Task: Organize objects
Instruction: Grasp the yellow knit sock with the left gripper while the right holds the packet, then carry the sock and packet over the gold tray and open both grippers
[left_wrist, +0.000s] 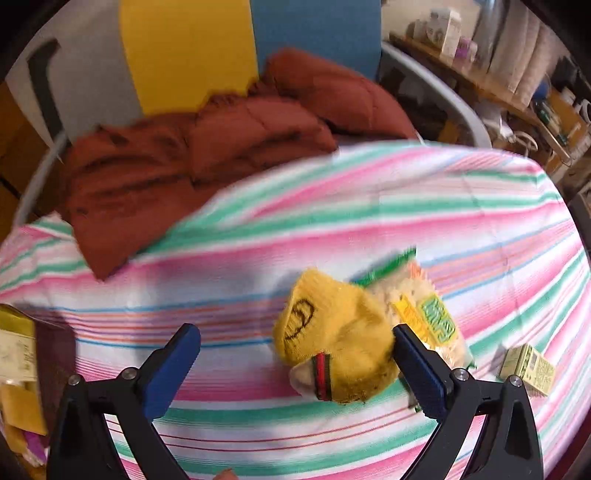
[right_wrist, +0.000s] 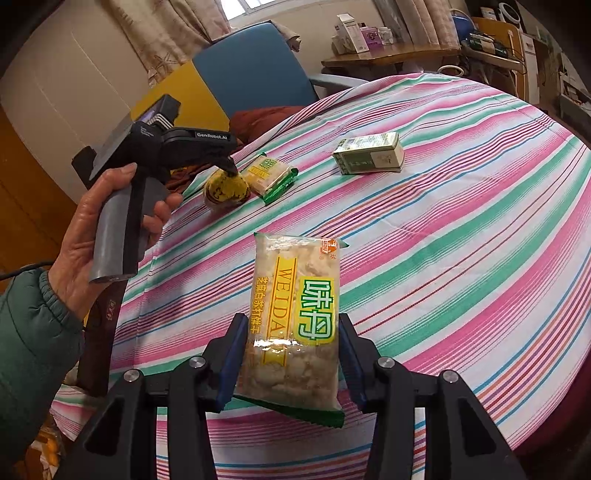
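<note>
A yellow sock (left_wrist: 332, 347) with a red and green band lies bunched on the striped tablecloth (left_wrist: 332, 206). My left gripper (left_wrist: 295, 332) stands open over it, the sock lying between the blue pads, close to the right pad (left_wrist: 417, 365). Behind the sock lies a snack packet (left_wrist: 432, 317). In the right wrist view a hand holds the left gripper (right_wrist: 231, 171) pointed down at the sock (right_wrist: 225, 188), beside that packet (right_wrist: 269, 177). My right gripper (right_wrist: 292, 319) is shut on a second snack packet (right_wrist: 295, 317), held above the table.
A green box (right_wrist: 369, 153) lies further along the table, also at the right edge of the left wrist view as the green box (left_wrist: 528, 369). A rust-red cloth (left_wrist: 184, 166) lies on a chair behind the table. A dark box (left_wrist: 55, 343) stands at the left.
</note>
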